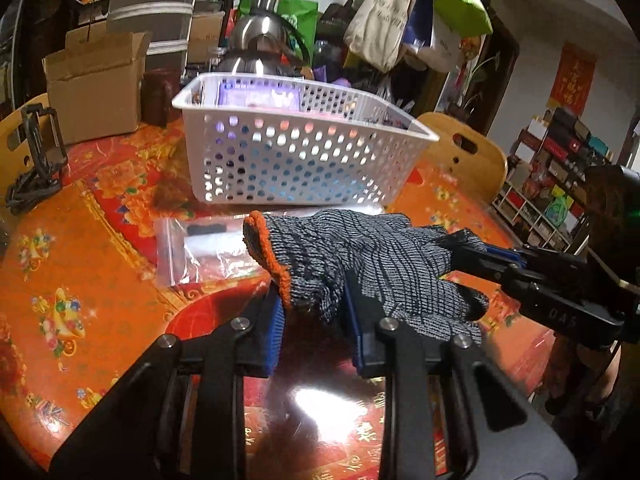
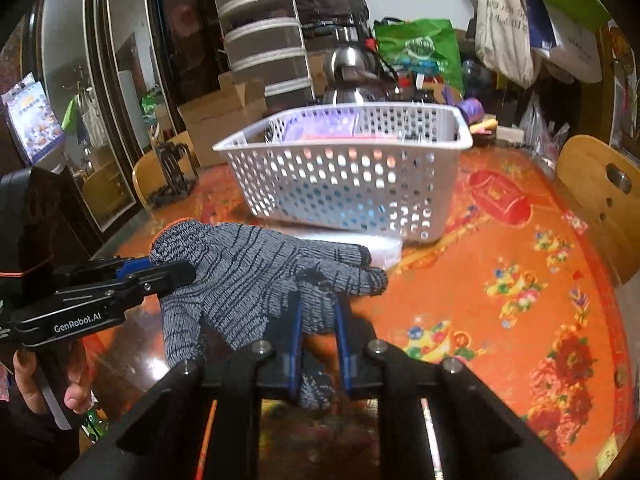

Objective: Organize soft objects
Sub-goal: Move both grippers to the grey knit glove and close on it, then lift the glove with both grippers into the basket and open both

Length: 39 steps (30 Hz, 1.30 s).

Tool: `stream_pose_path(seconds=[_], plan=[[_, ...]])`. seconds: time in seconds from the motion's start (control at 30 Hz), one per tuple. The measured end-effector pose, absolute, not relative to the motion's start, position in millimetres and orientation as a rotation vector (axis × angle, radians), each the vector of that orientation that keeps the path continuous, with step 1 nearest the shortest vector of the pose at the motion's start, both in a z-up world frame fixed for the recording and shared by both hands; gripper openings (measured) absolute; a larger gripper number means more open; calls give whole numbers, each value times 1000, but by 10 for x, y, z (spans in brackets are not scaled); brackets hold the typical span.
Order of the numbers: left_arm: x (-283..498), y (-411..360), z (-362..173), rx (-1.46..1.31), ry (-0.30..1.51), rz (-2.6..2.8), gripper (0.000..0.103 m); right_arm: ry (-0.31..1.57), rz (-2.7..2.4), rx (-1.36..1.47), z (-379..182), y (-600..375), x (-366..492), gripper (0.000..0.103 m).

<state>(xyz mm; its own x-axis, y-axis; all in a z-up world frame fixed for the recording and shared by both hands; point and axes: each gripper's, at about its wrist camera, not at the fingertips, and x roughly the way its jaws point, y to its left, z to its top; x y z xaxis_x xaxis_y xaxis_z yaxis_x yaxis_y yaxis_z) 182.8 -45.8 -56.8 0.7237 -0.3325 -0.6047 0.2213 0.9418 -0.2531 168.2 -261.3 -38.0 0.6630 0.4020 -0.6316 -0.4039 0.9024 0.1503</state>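
left gripper (image 1: 314,312): my jaws are pinching the glove (image 1: 360,264) at the cuff end, right by the orange trim. In the right view I can see it clamped on that same side.
right gripper (image 2: 318,320): jaws closed on the finger end, one knit finger poking down between them.
glove: grey knit, stretched between both grippers, held just above the table (image 1: 80,280), not in anything yet.
bag (image 1: 200,248): clear zip bag lying flat on the table just past the glove, in front of the basket.
basket (image 1: 304,160): white, perforated, a bit further back, some purple stuff already inside.
step: I'd say mid-carry, glove picked up but not stowed.
next: probably lift both ends over the near rim together, then let go so it drops in without snagging.
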Motion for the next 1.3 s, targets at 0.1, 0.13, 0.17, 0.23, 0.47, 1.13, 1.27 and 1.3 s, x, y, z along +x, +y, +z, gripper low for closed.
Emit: stream_pose_path(seconds=[0.1, 0.13, 0.17, 0.23, 0.47, 1.13, 1.27, 1.3], plan=[[1784, -462, -458, -165, 677, -307, 25, 689, 461, -1, -273, -2625, 1643, 13], [1783, -462, -423, -164, 673, -306, 25, 682, 462, -4, -233, -2627, 1642, 13], [1781, -466, -386, -163, 670, -306, 25, 678, 462, -4, -209, -2635, 1643, 13], [1805, -465, -268, -168, 661, -312, 25, 665, 467, -6, -116, -2641, 1671, 13], [2075, -434, 324, -165, 600, -316, 25, 586, 471, -20, 435, -2641, 1889, 13], [3645, -559, 987, -104, 611, -216, 25, 570, 346, -132, 935, -2325, 3331, 13], [3917, -513, 816, -124, 643, -199, 25, 588, 354, -119, 832, -2328, 3596, 13], [3956, -501, 769, -128, 647, -200, 25, 591, 352, -119, 807, -2327, 3625, 13]])
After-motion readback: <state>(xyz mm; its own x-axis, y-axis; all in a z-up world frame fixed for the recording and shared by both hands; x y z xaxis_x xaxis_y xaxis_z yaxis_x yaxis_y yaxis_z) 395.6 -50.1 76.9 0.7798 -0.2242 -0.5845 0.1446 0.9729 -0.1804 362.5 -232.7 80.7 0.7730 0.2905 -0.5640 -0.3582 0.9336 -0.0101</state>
